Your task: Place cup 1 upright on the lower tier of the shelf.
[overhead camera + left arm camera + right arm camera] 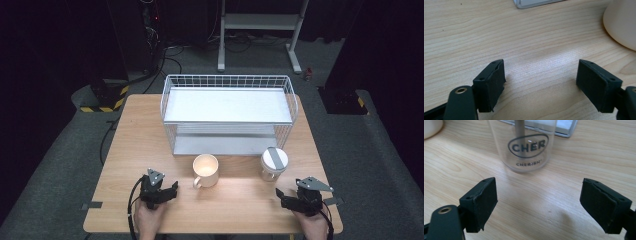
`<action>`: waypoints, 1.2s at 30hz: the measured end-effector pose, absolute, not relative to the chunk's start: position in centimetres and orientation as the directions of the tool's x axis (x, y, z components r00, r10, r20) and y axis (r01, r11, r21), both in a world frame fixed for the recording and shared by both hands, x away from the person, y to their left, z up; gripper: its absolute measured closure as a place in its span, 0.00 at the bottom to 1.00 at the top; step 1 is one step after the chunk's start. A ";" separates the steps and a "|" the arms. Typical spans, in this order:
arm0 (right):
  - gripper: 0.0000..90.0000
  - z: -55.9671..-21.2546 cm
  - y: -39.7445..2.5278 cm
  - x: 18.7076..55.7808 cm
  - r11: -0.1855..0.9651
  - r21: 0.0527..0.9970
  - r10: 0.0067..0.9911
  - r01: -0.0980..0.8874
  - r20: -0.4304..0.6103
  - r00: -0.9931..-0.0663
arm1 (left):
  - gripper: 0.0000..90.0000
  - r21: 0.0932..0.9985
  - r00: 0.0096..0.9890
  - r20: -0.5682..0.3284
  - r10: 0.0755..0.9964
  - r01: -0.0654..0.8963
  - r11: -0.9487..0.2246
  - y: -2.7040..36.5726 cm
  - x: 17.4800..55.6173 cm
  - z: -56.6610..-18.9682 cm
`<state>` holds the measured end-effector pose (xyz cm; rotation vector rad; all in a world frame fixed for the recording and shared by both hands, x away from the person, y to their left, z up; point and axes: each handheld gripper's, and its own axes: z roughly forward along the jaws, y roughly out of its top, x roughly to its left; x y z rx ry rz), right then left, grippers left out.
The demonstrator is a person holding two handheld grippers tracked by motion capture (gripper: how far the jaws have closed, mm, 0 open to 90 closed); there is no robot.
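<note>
A: Where are the edges, and how much free room is there?

B: In the high view the wooden table ends close behind both hands, at 6 o'clock. The white wire basket stands at 12 o'clock and takes the middle of the far half. To the left and right of the basket there is bare wood up to the side edges. Between the hands the front strip of the table is free too.

A: And the things near the grippers?

B: The cream mug stands just in front of the basket, at about 1 o'clock from the left gripper, with its handle turned to the person. The clear jar with a grey-striped lid stands at about 11 o'clock from the right gripper, also just in front of the basket.

A: How are the jaws?

B: The left gripper is spread wide, with nothing between its jaws; the mug is apart, at the upper right. The right gripper is spread wide too and touches nothing; the jar stands ahead of it, near but apart.
</note>
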<state>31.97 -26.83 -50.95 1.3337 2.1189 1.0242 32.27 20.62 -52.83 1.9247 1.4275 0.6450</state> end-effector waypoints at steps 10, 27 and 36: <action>0.16 -50.5 -25.6 32.7 0.270 0.787 0.882 0.555 0.029 -0.470 | 0.26 0.743 0.287 0.008 0.958 0.639 -0.197 20.6 32.3 -52.8; 0.16 -49.8 -23.9 35.0 0.278 0.795 0.876 0.539 0.020 -0.482 | 0.26 0.743 0.287 0.008 0.958 0.639 -0.198 20.6 32.3 -52.8; 0.16 -49.7 -23.5 36.1 0.284 0.798 0.881 0.532 0.003 -0.473 | 0.26 0.744 0.287 0.009 0.958 0.639 -0.198 20.6 32.3 -52.8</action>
